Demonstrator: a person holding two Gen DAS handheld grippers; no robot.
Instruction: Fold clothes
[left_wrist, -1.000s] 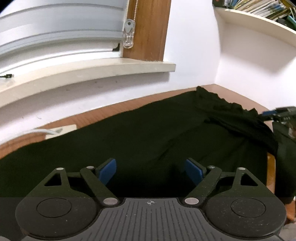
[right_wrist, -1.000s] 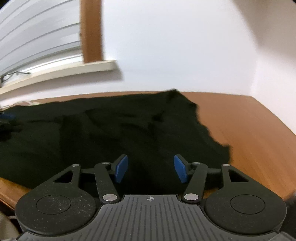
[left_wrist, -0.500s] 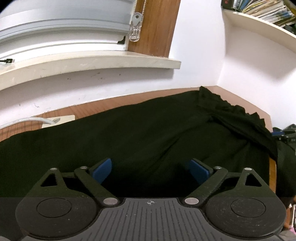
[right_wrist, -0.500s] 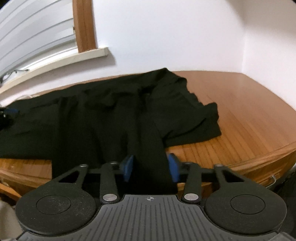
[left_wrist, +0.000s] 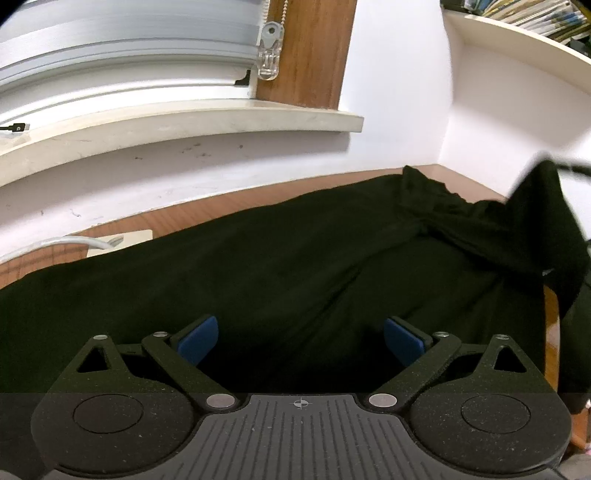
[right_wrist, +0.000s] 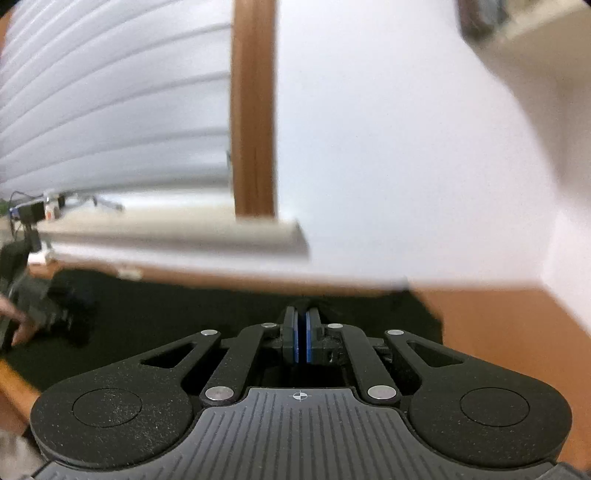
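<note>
Cloth (left_wrist: 280, 266) that lay slack along the right end of the table (right_wrist: 509, 325) a second ago is now pulled up into a peak at the far right of the left wrist view, where a blurred edge rises off the wood. That lift is matched in the right wrist view: the right gripper (right_wrist: 303, 338), whose blue pads stood apart over the garment a second ago, is now clenched, and only a thin dark sliver is seen between the pads, judged to be a pinched edge of the fabric. The view from it is now tilted up toward the wall and is smeared by motion. The first fold is judged to be starting, with the right end about to be carried over the rest. The left gripper (left_wrist: 299, 336) is held spread wide above the near middle of the cloth, nothing between its pads. The garment is black, thin and limp, spread lengthwise across the table below the sill (left_wrist: 177, 125), with rumpled folds gathered at its far right.
</note>
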